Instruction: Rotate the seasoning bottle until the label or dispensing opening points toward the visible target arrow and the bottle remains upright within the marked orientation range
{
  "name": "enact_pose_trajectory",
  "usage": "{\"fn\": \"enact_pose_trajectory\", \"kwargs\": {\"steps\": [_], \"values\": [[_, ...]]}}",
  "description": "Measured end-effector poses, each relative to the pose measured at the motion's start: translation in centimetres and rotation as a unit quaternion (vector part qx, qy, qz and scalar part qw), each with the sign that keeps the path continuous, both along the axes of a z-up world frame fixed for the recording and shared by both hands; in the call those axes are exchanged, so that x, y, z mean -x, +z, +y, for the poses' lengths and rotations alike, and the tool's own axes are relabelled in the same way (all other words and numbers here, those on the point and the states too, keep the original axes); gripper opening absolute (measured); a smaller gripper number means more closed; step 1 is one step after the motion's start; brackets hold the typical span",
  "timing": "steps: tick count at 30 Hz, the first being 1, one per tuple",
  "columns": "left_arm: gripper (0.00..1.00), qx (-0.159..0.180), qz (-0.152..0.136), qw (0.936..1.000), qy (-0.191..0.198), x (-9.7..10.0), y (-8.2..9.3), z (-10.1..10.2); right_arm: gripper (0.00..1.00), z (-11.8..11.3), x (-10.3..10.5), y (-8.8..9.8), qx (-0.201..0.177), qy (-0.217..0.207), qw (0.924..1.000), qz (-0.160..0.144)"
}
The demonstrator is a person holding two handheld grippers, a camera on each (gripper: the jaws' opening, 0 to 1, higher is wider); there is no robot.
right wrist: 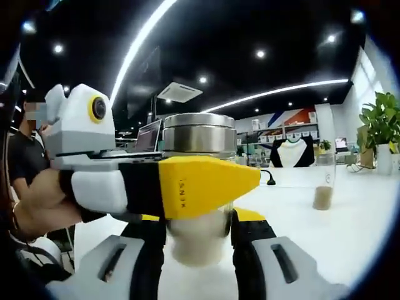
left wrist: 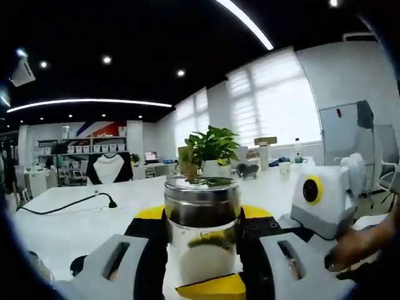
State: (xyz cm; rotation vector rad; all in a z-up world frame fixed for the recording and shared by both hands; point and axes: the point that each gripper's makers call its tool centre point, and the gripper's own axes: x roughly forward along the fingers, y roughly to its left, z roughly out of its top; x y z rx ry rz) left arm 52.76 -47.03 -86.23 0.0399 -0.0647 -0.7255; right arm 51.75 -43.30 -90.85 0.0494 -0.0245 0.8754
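Steel-capped glass seasoning bottle (left wrist: 202, 228): upright on white table (left wrist: 75, 228).
Left gripper (left wrist: 201, 259): jaws clamped on bottle body.
Right gripper (right wrist: 199, 247): jaws flank base, contact unclear.
Risk: opposing twist tips bottle; glass slips.
Pose: both grippers level, low, facing across bottle. Target arrow unseen.

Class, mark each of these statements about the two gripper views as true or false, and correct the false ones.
1. The seasoning bottle stands upright on the white table. True.
2. Its lid is red plastic. False: it is silver metal.
3. A potted plant stands behind the bottle. True.
4. The left hand-held gripper has blue jaw tips. False: they are yellow.
5. A black cable lies on the table. True.
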Motion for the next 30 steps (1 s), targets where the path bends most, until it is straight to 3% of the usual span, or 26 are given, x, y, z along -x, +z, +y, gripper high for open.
{"fn": "enact_pose_trajectory", "kwargs": {"steps": [11, 16, 21, 24, 27, 28, 30], "values": [[0.45, -0.002, 0.011, 0.9956, -0.093, 0.7, 0.5, -1.0, 0.41, -0.1, 1.0, 0.5, -0.012, 0.089, 0.9960, 0.001], [0.45, -0.011, 0.009, 0.9948, -0.101, 0.9, 0.7, -0.9, 0.45, -0.4, 1.2, 0.3, -0.014, 0.120, 0.9925, 0.013], [0.45, -0.011, 0.012, 0.9909, -0.134, 1.5, 1.0, -1.2, 0.52, -0.7, 1.4, 0.7, -0.005, 0.142, 0.9898, 0.009], [0.45, 0.000, 0.016, 0.9881, -0.153, 2.0, 1.3, -1.4, 0.49, -0.3, 2.3, 1.1, -0.005, 0.171, 0.9853, -0.004], [0.45, 0.003, 0.016, 0.9857, -0.168, 2.2, 1.5, -1.4, 0.39, 0.1, 3.5, 1.5, -0.005, 0.208, 0.9778, -0.024], [0.45, 0.005, 0.014, 0.9853, -0.170, 2.2, 1.6, -1.3, 0.39, 0.0, 2.8, 1.6, 0.001, 0.194, 0.9802, -0.040], [0.45, 0.006, 0.014, 0.9851, -0.172, 2.2, 1.5, -1.2, 0.39, 0.0, 2.8, 1.5, -0.001, 0.194, 0.9805, -0.034]]}}
